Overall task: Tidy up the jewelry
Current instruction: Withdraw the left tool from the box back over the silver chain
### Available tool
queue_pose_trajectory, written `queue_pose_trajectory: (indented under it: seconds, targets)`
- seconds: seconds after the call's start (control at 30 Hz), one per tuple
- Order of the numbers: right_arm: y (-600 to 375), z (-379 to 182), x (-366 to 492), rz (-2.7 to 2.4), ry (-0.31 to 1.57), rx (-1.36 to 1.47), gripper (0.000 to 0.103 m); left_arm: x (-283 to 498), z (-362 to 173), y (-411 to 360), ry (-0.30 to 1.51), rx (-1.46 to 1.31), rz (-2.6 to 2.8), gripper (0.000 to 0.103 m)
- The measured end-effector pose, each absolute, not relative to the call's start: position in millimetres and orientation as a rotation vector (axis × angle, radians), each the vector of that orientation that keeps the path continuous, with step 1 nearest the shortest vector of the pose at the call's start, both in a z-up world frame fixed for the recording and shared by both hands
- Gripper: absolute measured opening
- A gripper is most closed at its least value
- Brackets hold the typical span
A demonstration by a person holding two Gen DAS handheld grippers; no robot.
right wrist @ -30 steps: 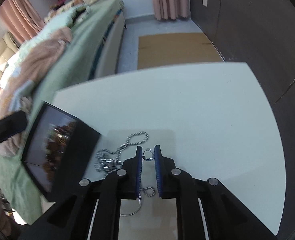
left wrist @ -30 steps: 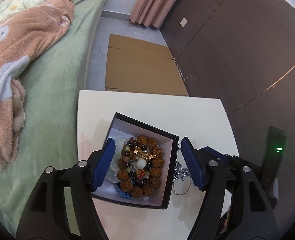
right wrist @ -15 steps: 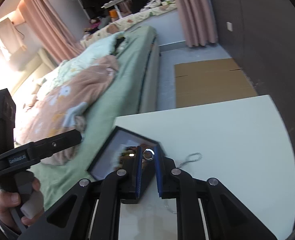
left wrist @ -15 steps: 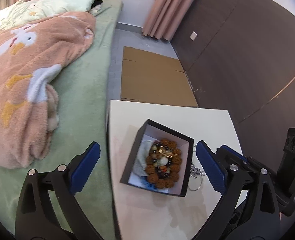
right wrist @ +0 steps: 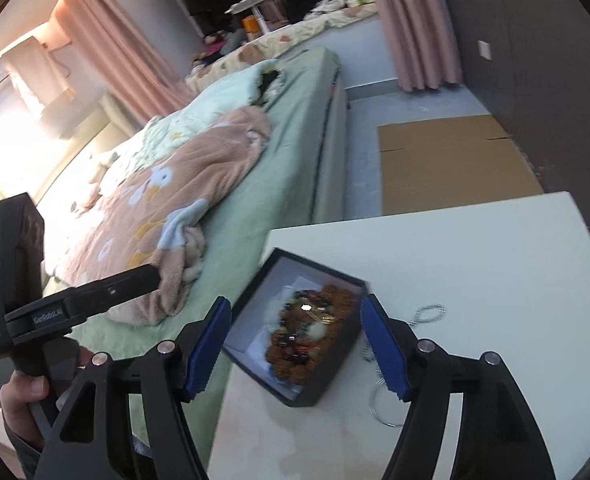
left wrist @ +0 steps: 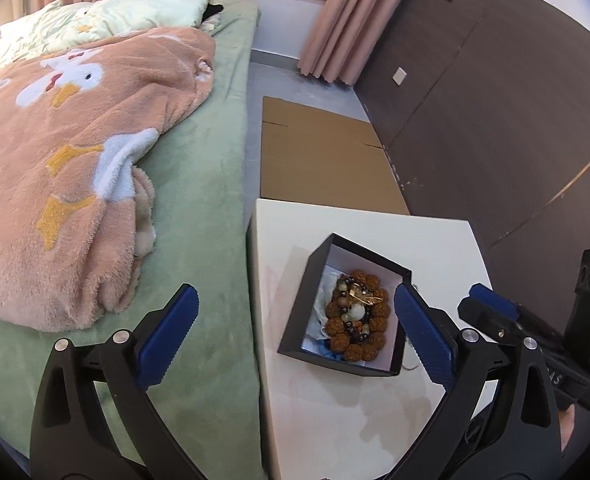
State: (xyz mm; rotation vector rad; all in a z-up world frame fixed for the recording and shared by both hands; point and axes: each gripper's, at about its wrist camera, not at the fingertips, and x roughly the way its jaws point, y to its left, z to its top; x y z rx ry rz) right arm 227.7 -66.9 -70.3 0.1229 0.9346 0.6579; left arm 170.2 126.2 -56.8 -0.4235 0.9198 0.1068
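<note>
Black tool (left wrist: 295,344), blue ridged pads (left wrist: 167,336), silver screws

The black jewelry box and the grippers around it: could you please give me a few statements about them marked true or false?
1. The black box is open, with a beaded bracelet inside. True.
2. The right gripper is shut on a small ring. False: its jaws stand wide open with nothing between them.
3. The left gripper is open. True.
4. The silver chain lies inside the box. False: it lies on the white table, beside the box.
5. The box sits on the green bed. False: it sits on the table, next to the bed.
</note>
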Motion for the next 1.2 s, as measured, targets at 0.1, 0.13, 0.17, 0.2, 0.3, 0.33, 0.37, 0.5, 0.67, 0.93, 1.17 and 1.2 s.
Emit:
queue_pose_trajectory:
  seconds: [0.1,0.13,0.17,0.2,0.3,0.33,0.37,0.5,0.67,0.93,1.17,1.2]
  targets:
    - [-82.5,-70.8,227.0,0.622,0.946,0.13,0.067,171.6,-55.0,111.5,0.922,-0.392,0.08,0.098]
    - [-87.8,-70.8,226.6,0.608,0.947,0.128,0.067,172.3,-54.5,107.0,0.923,-0.385,0.073,0.098]
    - [-93.5,-70.2,225.6,0.597,0.947,0.127,0.067,172.7,-53.9,102.1,0.92,-0.377,0.062,0.098]
    - [-99.5,-69.9,224.1,0.589,0.946,0.127,0.068,173.1,-53.2,98.1,0.918,-0.37,0.054,0.098]
    - [-117.8,-68.0,221.6,0.562,0.942,0.128,0.077,175.5,-52.9,83.1,0.917,-0.344,0.037,0.098]
    - [-125.2,-67.8,221.3,0.552,0.942,0.135,0.079,176.4,-53.2,77.4,0.921,-0.336,0.027,0.098]
    - [-131.5,-67.7,220.8,0.544,0.942,0.14,0.082,176.8,-52.9,72.6,0.923,-0.331,0.02,0.098]
    - [-155.0,-66.5,220.9,0.505,0.933,0.16,0.095,178.0,-49.7,51.7,0.923,-0.31,-0.011,0.098]
    - [-172.1,-67.0,220.9,0.482,0.937,0.159,0.095,178.6,-47.0,22.5,0.927,-0.285,-0.055,0.097]
    - [-200.0,-70.1,218.8,0.452,0.955,0.176,0.095,183.1,-53.0,-9.0,0.951,-0.279,-0.097,0.097]
    - [-226.0,-75.3,217.2,0.416,0.971,0.191,0.095,191.5,-64.7,-39.7,0.996,-0.264,-0.136,0.08]
    - [-228.5,-75.4,216.9,0.415,0.972,0.194,0.095,193.4,-67.0,-43.1,1.005,-0.265,-0.139,0.077]
